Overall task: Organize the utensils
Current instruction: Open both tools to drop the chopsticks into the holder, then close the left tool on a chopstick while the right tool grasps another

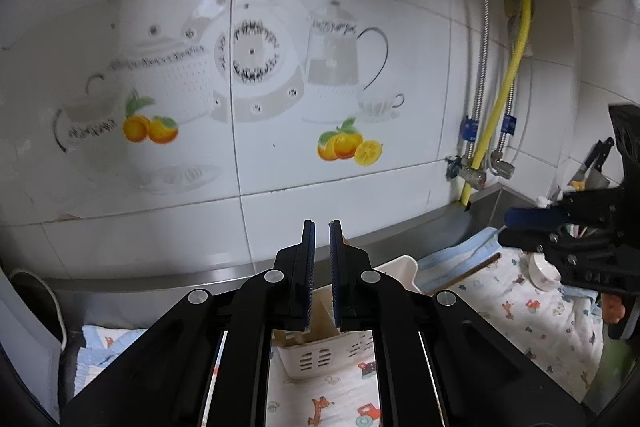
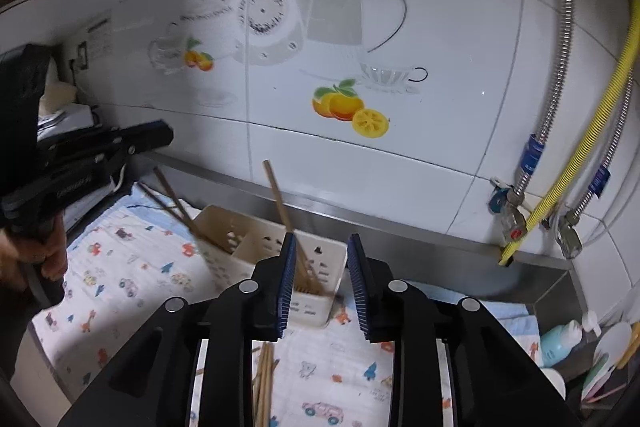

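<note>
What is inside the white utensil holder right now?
The white utensil holder has one light chopstick leaning in a middle compartment and darker chopsticks at its left end. The right gripper hides its nearer compartments.

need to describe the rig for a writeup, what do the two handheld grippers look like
Both look alike. The left gripper and the right gripper are matte black plastic, with two angular linkage arms per side joined by round silver pivot pins. Each finger ends in a flat plate faced with a ribbed blue pad. Seen side-on from the other camera, the body shows small screws and faint embossed lettering, too small to read. No cables or sleeves are visible.
</note>
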Demonstrator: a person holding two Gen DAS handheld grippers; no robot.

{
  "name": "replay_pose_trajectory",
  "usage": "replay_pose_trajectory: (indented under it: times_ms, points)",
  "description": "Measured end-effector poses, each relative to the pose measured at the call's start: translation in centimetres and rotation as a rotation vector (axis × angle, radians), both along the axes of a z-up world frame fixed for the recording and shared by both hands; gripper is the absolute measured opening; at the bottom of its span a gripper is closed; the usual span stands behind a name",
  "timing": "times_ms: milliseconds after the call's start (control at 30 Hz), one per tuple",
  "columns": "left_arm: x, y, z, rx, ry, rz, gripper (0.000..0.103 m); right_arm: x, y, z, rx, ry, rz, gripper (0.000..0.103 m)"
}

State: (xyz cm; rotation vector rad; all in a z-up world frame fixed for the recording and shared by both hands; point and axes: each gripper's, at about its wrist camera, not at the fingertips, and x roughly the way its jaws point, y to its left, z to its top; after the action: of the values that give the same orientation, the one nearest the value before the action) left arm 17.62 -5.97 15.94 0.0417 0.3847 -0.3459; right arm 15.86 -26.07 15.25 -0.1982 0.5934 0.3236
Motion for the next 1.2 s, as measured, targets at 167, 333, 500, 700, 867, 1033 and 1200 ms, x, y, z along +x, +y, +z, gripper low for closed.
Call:
replay_pose_trajectory:
  times_ms: [167,333,500,700,867,1033,1200]
  points:
    - [-3.3,0.7,-0.2,0.001,0.009,-0.012,0.008,-4.4,-0.4,-2.1,0.026,0.000,0.017,0.028]
    - [-6.6,1.3,-2.4,-0.002,0.053,-0.034,0.009,-8.1,-1.2,-5.7,0.048,0.040,0.007,0.028]
    - [-9.4,1.3,-5.9,0.011,0.115,-0.058,0.009,-11.2,-2.0,-10.6,0.062,0.112,-0.012,0.028]
    - [-11.6,1.4,-11.0,0.018,0.223,-0.074,0.010,-14.1,-2.5,-15.9,0.053,0.194,-0.039,0.027]
    - [-13.0,1.7,-15.2,0.037,0.308,-0.065,0.017,-15.3,-3.0,-19.2,0.047,0.259,-0.060,0.024]
    - [-13.9,2.2,-18.7,0.027,0.395,-0.062,0.017,-15.5,-3.1,-21.4,0.019,0.299,-0.068,0.019]
    - [-14.7,2.1,-21.3,0.033,0.458,-0.071,0.017,-15.3,-3.0,-22.5,0.011,0.324,-0.065,0.015]
